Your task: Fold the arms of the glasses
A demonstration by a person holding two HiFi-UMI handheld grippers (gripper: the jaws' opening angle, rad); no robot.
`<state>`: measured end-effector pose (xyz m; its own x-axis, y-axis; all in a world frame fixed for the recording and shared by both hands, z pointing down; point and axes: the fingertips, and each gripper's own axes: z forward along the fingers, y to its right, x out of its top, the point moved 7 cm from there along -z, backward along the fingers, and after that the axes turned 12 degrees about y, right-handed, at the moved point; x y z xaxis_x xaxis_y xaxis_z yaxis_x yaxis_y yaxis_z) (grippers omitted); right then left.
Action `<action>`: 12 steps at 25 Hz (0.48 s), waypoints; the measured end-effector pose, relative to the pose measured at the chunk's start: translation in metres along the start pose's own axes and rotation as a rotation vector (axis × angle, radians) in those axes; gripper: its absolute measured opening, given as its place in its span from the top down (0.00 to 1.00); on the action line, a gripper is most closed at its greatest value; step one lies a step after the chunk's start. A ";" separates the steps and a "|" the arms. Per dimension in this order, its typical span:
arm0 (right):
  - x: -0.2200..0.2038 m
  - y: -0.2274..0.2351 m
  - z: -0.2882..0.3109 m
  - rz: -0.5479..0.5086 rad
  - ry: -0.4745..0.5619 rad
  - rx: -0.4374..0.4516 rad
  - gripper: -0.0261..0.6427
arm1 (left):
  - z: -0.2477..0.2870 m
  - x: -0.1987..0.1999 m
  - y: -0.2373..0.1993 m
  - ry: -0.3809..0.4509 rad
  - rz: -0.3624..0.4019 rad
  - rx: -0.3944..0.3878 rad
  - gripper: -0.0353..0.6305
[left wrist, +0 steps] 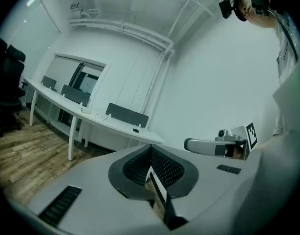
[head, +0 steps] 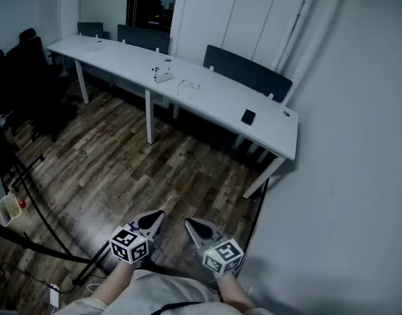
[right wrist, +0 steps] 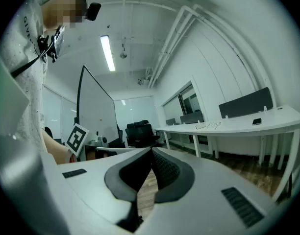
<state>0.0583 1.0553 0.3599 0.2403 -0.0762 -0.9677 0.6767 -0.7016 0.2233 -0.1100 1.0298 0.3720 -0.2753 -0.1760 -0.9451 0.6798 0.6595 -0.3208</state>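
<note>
We held the grey-jawed left gripper (head: 156, 216) low over the wood-plank floor (head: 122, 169), its jaws pressed together on nothing. Far ahead of it and slightly to its right, the thin wire-framed glasses (head: 188, 86) lay on the long white table (head: 122, 58), arms seemingly open. A small white object (head: 163, 77) sat just left of them and a black phone (head: 248, 117) well to their right. The matching right gripper (head: 190, 223), close beside the left one, was likewise closed and empty. We judged the folding not yet begun; this was the approach. Next we would need to walk to the table, part both pairs of jaws, steady the frame with one gripper and swing an arm inward with the other.
</note>
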 end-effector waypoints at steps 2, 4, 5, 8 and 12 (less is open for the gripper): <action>0.001 0.002 -0.002 0.001 0.006 -0.019 0.93 | 0.001 0.000 0.002 0.005 0.016 -0.001 0.92; 0.004 0.006 -0.001 -0.006 0.013 -0.027 0.93 | 0.005 0.003 0.002 0.013 0.032 0.003 0.92; 0.006 0.007 -0.001 -0.011 0.017 -0.027 0.93 | 0.007 0.005 0.002 0.019 0.039 0.005 0.92; 0.009 0.009 0.004 -0.024 0.021 -0.020 0.93 | 0.010 0.009 -0.002 0.037 0.048 0.013 0.92; 0.009 0.011 0.010 -0.038 0.023 -0.013 0.93 | 0.015 0.010 -0.007 0.054 0.046 0.018 0.92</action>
<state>0.0610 1.0402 0.3522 0.2302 -0.0334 -0.9726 0.6944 -0.6945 0.1882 -0.1073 1.0123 0.3643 -0.2793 -0.1060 -0.9543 0.7048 0.6524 -0.2787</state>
